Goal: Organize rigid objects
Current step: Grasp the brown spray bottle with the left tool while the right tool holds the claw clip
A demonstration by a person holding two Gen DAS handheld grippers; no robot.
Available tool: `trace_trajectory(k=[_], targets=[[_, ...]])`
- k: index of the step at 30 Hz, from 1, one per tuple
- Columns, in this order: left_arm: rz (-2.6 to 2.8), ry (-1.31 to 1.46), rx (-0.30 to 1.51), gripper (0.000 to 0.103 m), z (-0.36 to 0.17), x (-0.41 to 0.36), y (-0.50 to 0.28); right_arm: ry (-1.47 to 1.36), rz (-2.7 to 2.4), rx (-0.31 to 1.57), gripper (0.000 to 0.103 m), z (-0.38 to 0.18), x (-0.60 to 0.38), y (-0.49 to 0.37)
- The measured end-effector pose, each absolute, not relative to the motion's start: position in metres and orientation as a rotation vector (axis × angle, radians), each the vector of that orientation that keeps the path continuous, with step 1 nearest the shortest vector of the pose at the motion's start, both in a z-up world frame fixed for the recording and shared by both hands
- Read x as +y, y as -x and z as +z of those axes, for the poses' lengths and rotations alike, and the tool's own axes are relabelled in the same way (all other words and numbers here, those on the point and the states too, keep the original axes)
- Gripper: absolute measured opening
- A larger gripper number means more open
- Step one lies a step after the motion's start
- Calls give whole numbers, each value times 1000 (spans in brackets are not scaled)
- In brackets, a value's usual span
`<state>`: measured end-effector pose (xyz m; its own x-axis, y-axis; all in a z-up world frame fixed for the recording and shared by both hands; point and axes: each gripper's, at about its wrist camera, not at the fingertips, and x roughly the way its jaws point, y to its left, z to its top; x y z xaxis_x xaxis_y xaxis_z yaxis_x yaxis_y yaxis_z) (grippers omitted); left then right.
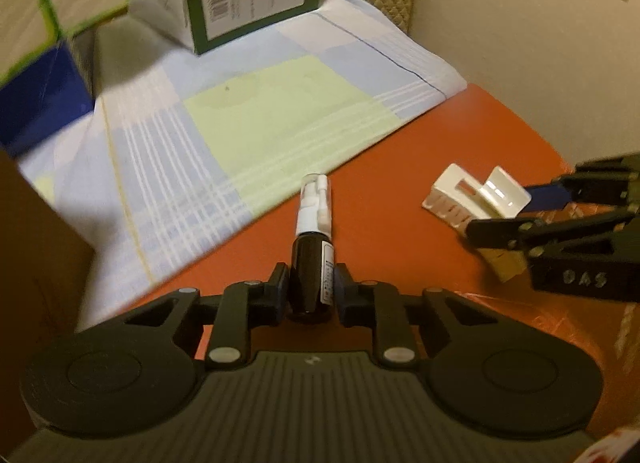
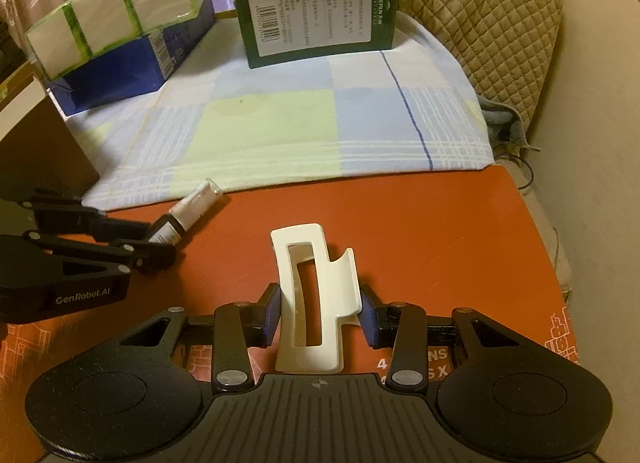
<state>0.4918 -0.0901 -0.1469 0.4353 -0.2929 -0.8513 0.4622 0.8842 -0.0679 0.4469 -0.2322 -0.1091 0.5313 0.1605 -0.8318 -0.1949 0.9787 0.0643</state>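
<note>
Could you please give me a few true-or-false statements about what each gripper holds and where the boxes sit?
1. The left gripper is shut on the small dark spray bottle with a clear cap. True.
2. The right gripper is empty. False: it clamps the white plastic hair claw clip.
3. The green cardboard box stands on the checked cloth. True.
4. The spray bottle stands upright on the cloth. False: it lies over the red-orange tabletop.

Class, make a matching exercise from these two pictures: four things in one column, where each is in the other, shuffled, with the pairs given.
Things
1. spray bottle
2. hair clip
3. green box
4. checked cloth

Places
A. spread on the red table
B. between the right gripper's pads
C. standing on the cloth
D. between the left gripper's pads

Pairs: 1-D, 2-B, 3-C, 4-A
</note>
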Motion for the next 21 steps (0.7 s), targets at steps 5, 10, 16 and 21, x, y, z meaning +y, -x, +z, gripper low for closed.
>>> trace_trajectory(k=[5,10,16,21], targets=[[-446,-173,1036,27,-146,-94,-499,43,218,992,38,-110,-231,-447],[-446,-194,1041,26,-147,-100,-504,45,224,996,38,-111,-230,-448],[-440,-200,1047,19,-148,-99,-503,43,229,998,38,-112,-229,-449],[-428,-179,1060,19,-146,-95,-498,36,243,1007,37,-111,-227,-449]])
